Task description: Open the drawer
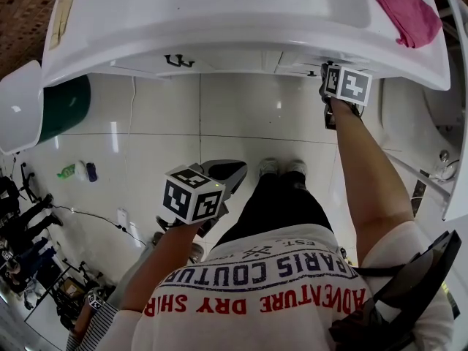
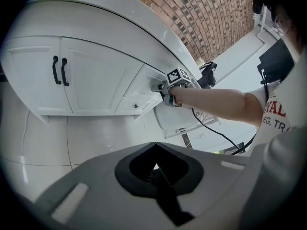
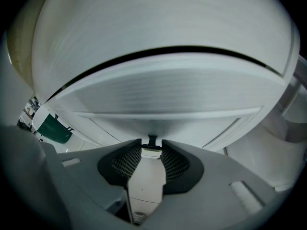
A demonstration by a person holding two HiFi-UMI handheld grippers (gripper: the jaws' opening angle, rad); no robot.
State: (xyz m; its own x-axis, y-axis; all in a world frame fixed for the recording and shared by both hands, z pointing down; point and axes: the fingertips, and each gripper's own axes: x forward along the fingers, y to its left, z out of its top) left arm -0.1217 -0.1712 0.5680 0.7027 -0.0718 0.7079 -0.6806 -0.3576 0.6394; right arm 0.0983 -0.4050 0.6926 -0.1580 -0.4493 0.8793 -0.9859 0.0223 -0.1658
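The white drawer (image 3: 163,95) sits just under the countertop edge, with a small black handle (image 3: 151,146) at its middle. My right gripper (image 3: 151,150) is up against the drawer front, its two ribbed pads closed on either end of that handle. In the head view the right gripper (image 1: 326,75) reaches to the cabinet's right part under the counter (image 1: 241,31). The left gripper view shows it at the top drawer (image 2: 146,78) too. My left gripper (image 1: 225,172) hangs back over the floor, shut and empty (image 2: 156,169).
Left of the drawer are two white cabinet doors with black pull handles (image 1: 179,61) (image 2: 60,71). A lower drawer with a knob (image 2: 135,106) sits beneath. A pink cloth (image 1: 408,12) lies on the counter. A green bin (image 1: 66,104) stands at the left on the tiled floor.
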